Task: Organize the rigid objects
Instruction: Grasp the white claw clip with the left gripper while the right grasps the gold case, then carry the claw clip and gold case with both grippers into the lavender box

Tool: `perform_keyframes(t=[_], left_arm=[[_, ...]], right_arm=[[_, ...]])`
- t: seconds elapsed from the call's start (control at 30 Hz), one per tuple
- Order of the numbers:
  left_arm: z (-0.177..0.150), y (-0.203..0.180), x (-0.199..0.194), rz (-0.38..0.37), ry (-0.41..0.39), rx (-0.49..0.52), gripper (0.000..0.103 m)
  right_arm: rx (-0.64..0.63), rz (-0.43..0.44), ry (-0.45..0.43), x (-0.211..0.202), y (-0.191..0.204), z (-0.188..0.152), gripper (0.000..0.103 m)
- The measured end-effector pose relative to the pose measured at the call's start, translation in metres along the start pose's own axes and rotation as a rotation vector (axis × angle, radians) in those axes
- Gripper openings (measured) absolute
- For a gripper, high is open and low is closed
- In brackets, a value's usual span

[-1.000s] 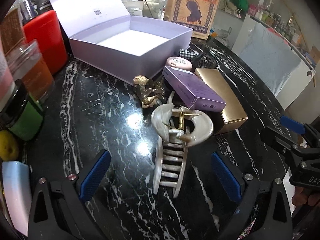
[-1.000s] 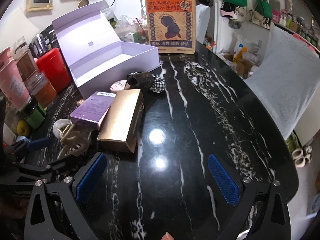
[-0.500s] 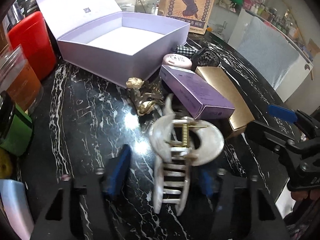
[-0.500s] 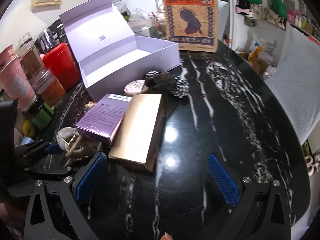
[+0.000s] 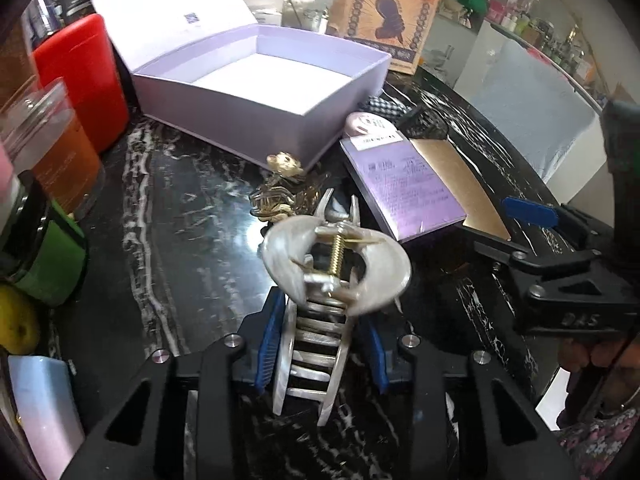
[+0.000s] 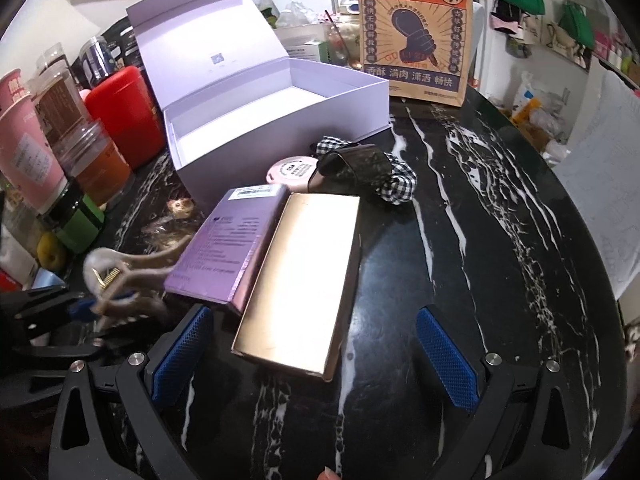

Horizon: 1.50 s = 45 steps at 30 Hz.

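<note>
Gripping the pearl hair claw [image 5: 320, 320] by its toothed end, the left gripper [image 5: 322, 346] has just been closing, and its blue pads now press both sides of the comb. Claw sits at the near middle of the black marble table [image 5: 168, 240], its hinge and spring pointing toward the far open lilac box [image 5: 280, 92].

Risks, as judged:
- Hold is on the curved, glossy teeth, with the heavy hinge end overhanging. Claw may pivot or slip out on the lift.
- Squeeze on the teeth could flex or crack them.
- Gold hair clip [image 5: 280, 196] lies just beyond the claw. A low carry could snag it.
- Right gripper [image 6: 316, 344], jaws wide and empty, hovers over the near end of the gold box [image 6: 300, 276]. The purple box [image 6: 228, 248] touches that box's left side and could get nudged.

Writing:
- Paper bag [image 6: 412, 28], far: "鲜", "香酥 满肉 潇洒 畅快".
- Right gripper body, seen from the left wrist: "DAS".
- Purple box print too blurred to read.
</note>
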<state>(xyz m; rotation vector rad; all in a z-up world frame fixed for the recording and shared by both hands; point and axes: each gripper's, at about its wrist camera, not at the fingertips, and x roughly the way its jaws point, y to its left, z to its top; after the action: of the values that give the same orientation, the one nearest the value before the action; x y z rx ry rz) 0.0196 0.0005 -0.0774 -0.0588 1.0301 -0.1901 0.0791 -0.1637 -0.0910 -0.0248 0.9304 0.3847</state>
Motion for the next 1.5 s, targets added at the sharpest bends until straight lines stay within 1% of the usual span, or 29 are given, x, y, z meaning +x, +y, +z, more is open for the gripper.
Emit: perform_keyframes(t=[0.1, 0.17, 0.23, 0.3, 0.43, 0.5, 0.53, 0.63, 0.8, 0.87, 0.97, 1.0, 1.03, 1.23, 1.37, 1.43, 1.47, 1.5], left_arm=[[0.0, 0.004, -0.005, 0.008, -0.016, -0.01, 0.036], [-0.001, 0.007, -0.008, 0.014, -0.027, -0.015, 0.032], [-0.002, 0.008, -0.01, 0.009, -0.033, -0.015, 0.032], [-0.001, 0.008, -0.008, 0.006, -0.036, -0.018, 0.032], [-0.002, 0.011, -0.004, 0.0, -0.029, -0.039, 0.032], [-0.003, 0.012, -0.003, -0.004, -0.034, -0.042, 0.032], [-0.004, 0.011, -0.003, -0.002, -0.036, -0.038, 0.032], [-0.004, 0.008, -0.002, 0.004, -0.044, -0.021, 0.032], [-0.001, 0.011, 0.003, -0.017, -0.055, -0.049, 0.032], [0.002, 0.012, 0.006, -0.019, -0.045, -0.059, 0.033], [0.004, 0.013, 0.01, -0.024, -0.035, -0.073, 0.035], [0.005, 0.014, 0.016, -0.03, -0.006, -0.082, 0.035], [0.006, 0.013, 0.015, -0.029, -0.021, -0.077, 0.037], [0.01, 0.009, 0.021, -0.006, -0.047, -0.058, 0.038], [0.014, 0.009, 0.022, -0.011, -0.052, -0.072, 0.038], [0.014, 0.011, 0.022, -0.02, -0.055, -0.086, 0.036], [0.014, 0.013, 0.022, -0.03, -0.051, -0.093, 0.035], [0.014, 0.014, 0.022, -0.04, -0.048, -0.098, 0.035]], right_arm=[[-0.018, -0.01, 0.0, 0.004, 0.003, 0.0, 0.103], [-0.033, -0.014, 0.0, 0.006, 0.006, 0.0, 0.102], [-0.04, -0.019, -0.002, 0.006, 0.007, 0.0, 0.094], [-0.034, -0.023, -0.003, 0.006, 0.005, -0.001, 0.083], [-0.001, -0.016, 0.007, 0.007, -0.003, -0.004, 0.074], [0.017, -0.014, 0.007, 0.005, -0.006, -0.006, 0.063], [0.019, -0.016, 0.008, 0.004, -0.007, -0.008, 0.062], [0.013, -0.025, 0.013, 0.003, -0.007, -0.011, 0.061], [0.006, -0.024, 0.016, 0.004, -0.006, -0.011, 0.062], [-0.003, -0.027, 0.011, 0.005, -0.004, -0.009, 0.067], [-0.019, -0.034, 0.005, 0.007, -0.003, -0.007, 0.067], [-0.021, -0.035, 0.004, 0.007, -0.003, -0.006, 0.069], [-0.023, -0.035, 0.004, 0.008, -0.003, -0.005, 0.069], [-0.038, -0.032, 0.005, 0.015, -0.002, -0.001, 0.07], [-0.035, -0.023, 0.009, 0.018, -0.003, 0.002, 0.07], [-0.031, -0.017, 0.001, 0.018, -0.004, 0.003, 0.067], [-0.03, -0.014, -0.003, 0.018, -0.005, 0.003, 0.054], [-0.026, -0.005, -0.007, 0.017, -0.005, 0.003, 0.045]])
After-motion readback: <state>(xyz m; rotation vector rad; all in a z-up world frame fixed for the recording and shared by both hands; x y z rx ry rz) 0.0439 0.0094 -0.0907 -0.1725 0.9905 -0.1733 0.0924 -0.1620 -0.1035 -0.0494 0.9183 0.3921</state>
